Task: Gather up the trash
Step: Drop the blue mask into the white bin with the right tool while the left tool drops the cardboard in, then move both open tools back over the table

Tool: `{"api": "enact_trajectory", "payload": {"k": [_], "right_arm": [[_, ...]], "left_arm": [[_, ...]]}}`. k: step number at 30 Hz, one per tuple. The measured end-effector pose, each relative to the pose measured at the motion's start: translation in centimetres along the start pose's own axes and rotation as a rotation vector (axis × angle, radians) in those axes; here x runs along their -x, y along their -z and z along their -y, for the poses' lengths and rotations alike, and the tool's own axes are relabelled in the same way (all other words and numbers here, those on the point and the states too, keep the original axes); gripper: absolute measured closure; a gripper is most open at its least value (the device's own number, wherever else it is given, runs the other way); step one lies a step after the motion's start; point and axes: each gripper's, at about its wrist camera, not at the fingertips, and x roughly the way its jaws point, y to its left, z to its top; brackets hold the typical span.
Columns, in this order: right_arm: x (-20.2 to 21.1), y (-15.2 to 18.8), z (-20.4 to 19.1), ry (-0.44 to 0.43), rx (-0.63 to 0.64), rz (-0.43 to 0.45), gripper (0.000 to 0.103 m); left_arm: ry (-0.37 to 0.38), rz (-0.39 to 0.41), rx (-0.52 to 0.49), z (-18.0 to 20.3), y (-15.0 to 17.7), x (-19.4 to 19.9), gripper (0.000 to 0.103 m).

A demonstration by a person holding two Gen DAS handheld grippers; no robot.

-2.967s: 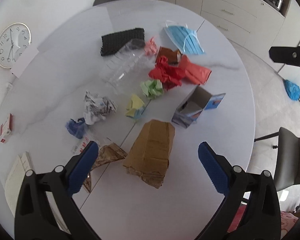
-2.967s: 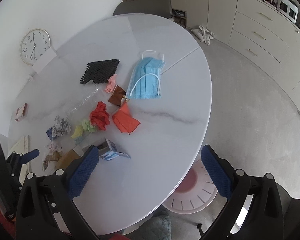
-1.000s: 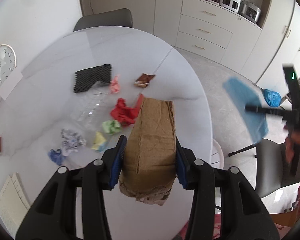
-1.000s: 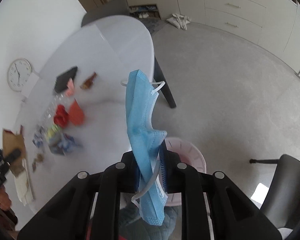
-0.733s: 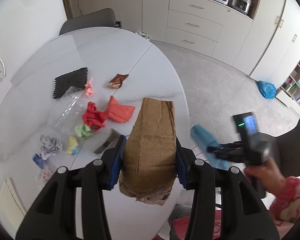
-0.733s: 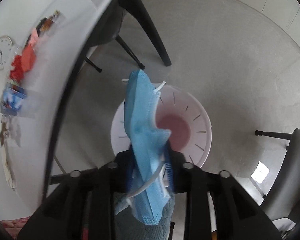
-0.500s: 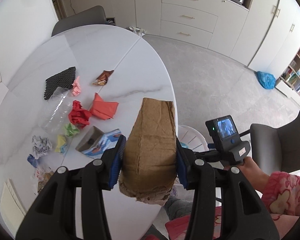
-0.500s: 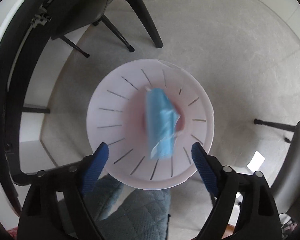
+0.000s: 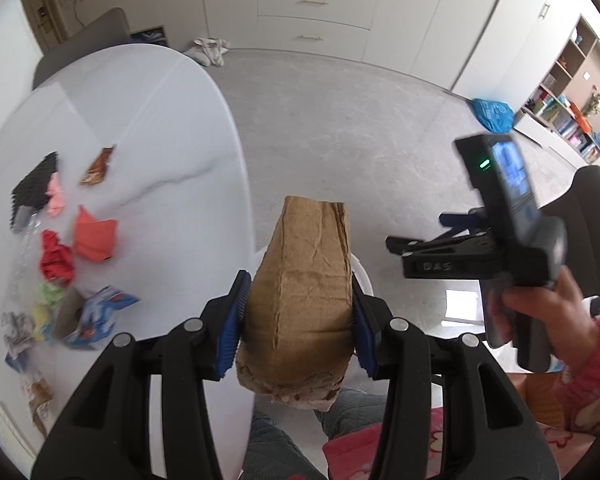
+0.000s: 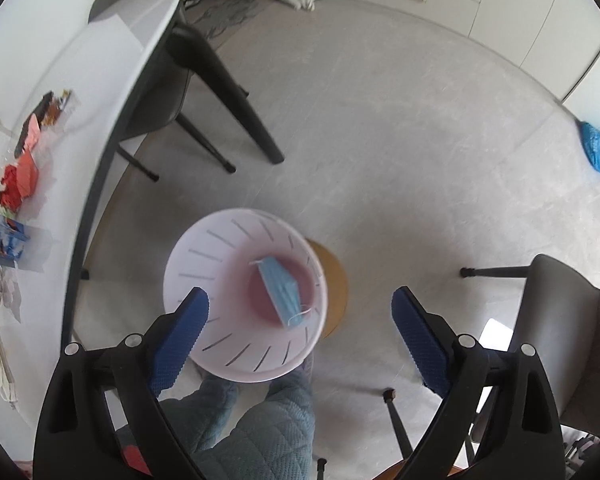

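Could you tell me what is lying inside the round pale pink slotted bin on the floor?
A folded blue face mask lies on the bin's reddish bottom. Nothing else shows inside; the near rim is partly covered by a blue gripper finger.

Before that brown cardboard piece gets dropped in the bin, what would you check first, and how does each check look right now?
1. Cardboard clamped between the left hand-held gripper pads: ok.
2. Right hand-held gripper empty, jaws having just been opening: ok.
3. Blue mask lying inside the white bin: ok.
4. Cardboard centred over the bin: cannot tell; the cardboard hides most of it.
5. Room left in the bin: ok.
6. Right hand-held gripper clear of the drop path: cannot tell.
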Motion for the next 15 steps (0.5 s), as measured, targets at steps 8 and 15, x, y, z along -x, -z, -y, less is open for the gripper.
{"api": "enact_trajectory", "payload": {"k": [8,15], "right_arm": [[3.9,-0.7,1.1,0.012,0.001,0.066,0.008],[7.9,-1.7,-0.9,-0.015,0.044,0.132,0.008]], "left_arm": [[-0.011,-0.049,-0.014,1.2,-0.6,-3.7,0.023],[-0.034,0.031,0.081,-1.9,-1.0,1.0,0.017]]}}
